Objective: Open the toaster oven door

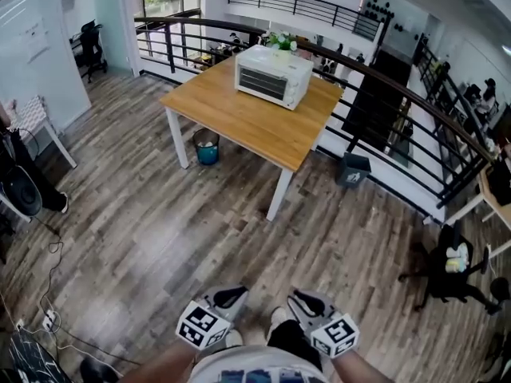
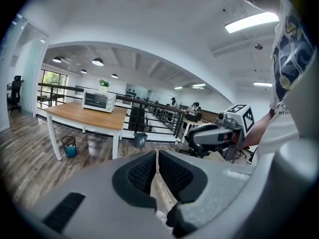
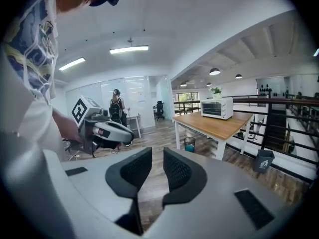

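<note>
Sitting on the table (image 1: 239, 114) is the toaster oven (image 1: 273, 75), bin (image 1: 207, 147) beneath.

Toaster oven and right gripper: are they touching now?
Apart. The head view shows the right gripper low, near the person's body, while the toaster oven sits on the table, with wide floor between them.

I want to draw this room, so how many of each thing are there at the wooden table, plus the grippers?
Toaster oven: 1
Wooden table: 1
Potted plant: 1
Bins: 2, blue bin, dark bin
Grippers: 2, left gripper, right gripper
Total: 7
</note>
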Action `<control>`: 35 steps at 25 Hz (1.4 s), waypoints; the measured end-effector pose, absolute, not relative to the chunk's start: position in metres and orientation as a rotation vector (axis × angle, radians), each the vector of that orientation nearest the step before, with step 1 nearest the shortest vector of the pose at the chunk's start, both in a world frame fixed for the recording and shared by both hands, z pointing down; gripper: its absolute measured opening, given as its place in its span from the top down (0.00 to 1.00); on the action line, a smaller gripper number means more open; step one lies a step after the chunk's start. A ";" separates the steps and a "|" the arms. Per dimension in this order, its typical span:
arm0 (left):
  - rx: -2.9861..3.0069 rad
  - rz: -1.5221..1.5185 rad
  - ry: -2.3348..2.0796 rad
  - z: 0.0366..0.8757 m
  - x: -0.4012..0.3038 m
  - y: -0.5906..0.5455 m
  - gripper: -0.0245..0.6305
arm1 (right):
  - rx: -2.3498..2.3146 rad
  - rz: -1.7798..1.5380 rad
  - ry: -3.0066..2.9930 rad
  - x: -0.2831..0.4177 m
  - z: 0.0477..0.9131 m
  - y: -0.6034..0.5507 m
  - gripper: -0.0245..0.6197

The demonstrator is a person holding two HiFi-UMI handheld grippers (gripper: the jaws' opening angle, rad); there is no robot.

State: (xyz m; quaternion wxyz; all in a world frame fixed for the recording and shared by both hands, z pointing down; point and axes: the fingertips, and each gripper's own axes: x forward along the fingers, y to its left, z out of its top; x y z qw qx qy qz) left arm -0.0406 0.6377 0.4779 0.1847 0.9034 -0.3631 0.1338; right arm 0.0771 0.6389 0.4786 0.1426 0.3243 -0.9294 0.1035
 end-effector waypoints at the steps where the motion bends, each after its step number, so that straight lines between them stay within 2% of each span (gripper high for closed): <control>1: 2.547 0.371 -1.030 0.478 -0.040 0.627 0.96 | 0.924 0.290 -2.690 0.077 0.479 0.630 0.85; 9: 2.507 0.384 -1.167 0.475 -0.023 0.512 0.96 | 0.912 0.299 -2.677 0.101 0.476 0.508 0.83; 16: 2.462 0.405 -1.240 0.455 0.029 0.404 0.96 | 0.823 0.324 -2.712 0.150 0.461 0.402 0.84; 25: 2.435 0.442 -1.343 0.448 0.065 0.297 0.94 | 0.805 0.391 -2.738 0.198 0.482 0.311 0.84; 28: 2.431 0.441 -1.372 0.447 0.066 0.264 0.87 | 0.808 0.352 -2.771 0.201 0.485 0.287 0.84; 35: 2.454 0.378 -1.367 0.443 0.049 0.172 0.79 | 0.854 0.324 -2.756 0.197 0.486 0.222 0.84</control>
